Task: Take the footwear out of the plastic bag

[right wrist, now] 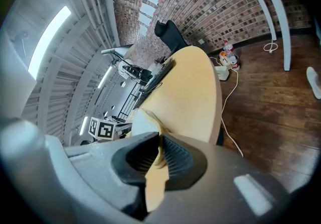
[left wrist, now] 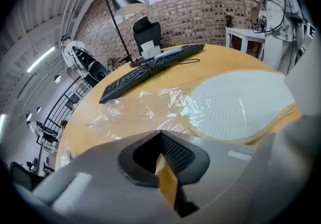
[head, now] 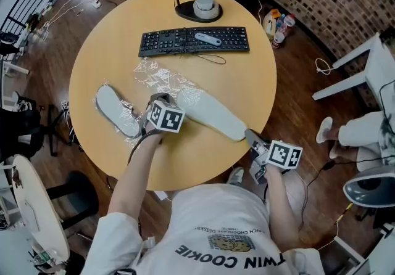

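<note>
Where floor [head: 296,64] is wood | round table [head: 105,58]: keyboard [head: 166,41], footwear [head: 213,116], plastic bag [head: 163,76] (lamp [head: 184,13] behind)

The round wooden table [head: 247,82] holds a black keyboard [head: 194,40] and a lamp base [head: 197,13], well beyond both grippers' fingers. A crumpled clear plastic bag [head: 162,76] lies just ahead of the left gripper [head: 156,98] fingers. The left slipper [head: 117,110], white, lies beside them. The right slipper [head: 213,116] stretches from them to the right gripper [head: 250,137] fingers at the near rim.
</note>
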`<state>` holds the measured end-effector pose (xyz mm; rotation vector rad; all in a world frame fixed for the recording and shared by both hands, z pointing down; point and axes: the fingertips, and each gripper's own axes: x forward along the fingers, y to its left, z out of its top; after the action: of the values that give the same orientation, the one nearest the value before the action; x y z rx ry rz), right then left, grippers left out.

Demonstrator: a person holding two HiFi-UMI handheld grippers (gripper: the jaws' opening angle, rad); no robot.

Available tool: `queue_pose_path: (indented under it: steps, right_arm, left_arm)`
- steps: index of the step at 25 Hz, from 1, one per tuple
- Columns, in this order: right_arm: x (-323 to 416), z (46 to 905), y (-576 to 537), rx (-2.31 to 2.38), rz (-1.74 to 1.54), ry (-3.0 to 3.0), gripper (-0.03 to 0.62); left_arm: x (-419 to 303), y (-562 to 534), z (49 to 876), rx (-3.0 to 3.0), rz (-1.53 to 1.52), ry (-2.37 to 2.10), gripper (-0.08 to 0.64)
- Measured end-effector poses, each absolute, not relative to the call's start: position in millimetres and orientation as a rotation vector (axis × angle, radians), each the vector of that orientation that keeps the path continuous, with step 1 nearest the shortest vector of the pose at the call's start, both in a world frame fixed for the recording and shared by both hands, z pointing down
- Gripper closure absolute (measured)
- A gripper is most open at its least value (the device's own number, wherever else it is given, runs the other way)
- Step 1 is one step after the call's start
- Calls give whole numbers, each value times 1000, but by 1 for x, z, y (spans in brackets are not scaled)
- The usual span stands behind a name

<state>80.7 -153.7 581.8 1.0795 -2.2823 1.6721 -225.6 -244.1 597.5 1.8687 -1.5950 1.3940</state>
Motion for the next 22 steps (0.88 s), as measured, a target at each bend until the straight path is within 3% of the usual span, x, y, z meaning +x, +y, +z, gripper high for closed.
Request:
queue_pose_path:
  steps: [22]
  right_arm:
    - [133,579,-121,1172,1703,-2238,565]
  left_arm:
    - [-225,-241,592,1818,1443,-1673,558]
